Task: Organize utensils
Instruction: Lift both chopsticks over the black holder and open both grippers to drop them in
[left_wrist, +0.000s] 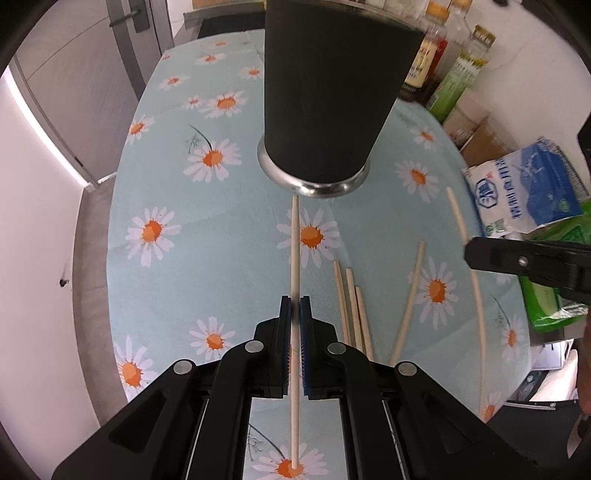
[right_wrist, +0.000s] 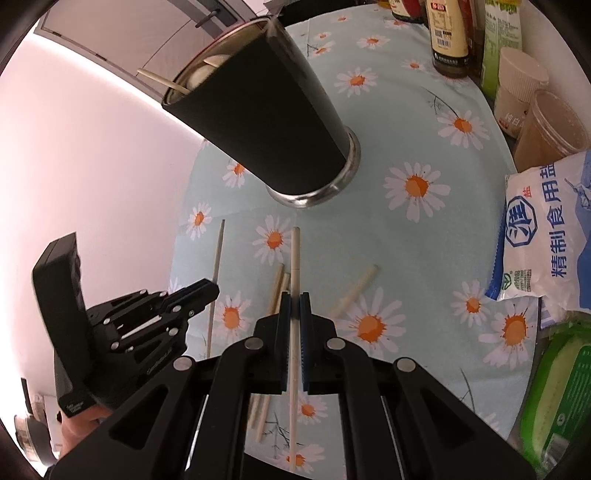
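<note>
Both grippers shut, one chopstick apiece, over daisy-print cloth (left_wrist: 221, 206) on the surface.

Left gripper (left_wrist: 295, 306): fingers (left_wrist: 283, 314) pinched tight on a pale wooden chopstick (left_wrist: 294, 240) at mid-length, tip aimed twd the steel base of the black cup (left_wrist: 321, 103), just short of it in the left wrist view. Same gripper seen from the right wrist cam at lower left (right_wrist: 207, 291), its stick (right_wrist: 217, 258) running through the closed fingers.

Right gripper (right_wrist: 294, 306): fingers (right_wrist: 305, 314) clamped on a second chopstick (right_wrist: 294, 251), held lengthwise btwn the pads, front end pointing twd the cup (right_wrist: 266, 122). Visible in the left wrist view as a blurred black tip (left_wrist: 476, 253) at right edge, w/ a long pale stick (left_wrist: 458, 221) crossing under it.

Cup upright on the cloth, already holding a chopstick (right_wrist: 162, 81) and a pale rounded utensil (right_wrist: 207, 68) inside the rim.

Loose on the cloth near the grippers: three chopsticks side by side (left_wrist: 351, 302) and one more slanted (left_wrist: 412, 295) just to the right of them.

Along right side of the surface: sauce bottles (left_wrist: 436, 48), blue-and-white salt bag (right_wrist: 546, 236), green packet (right_wrist: 561, 398).
</note>
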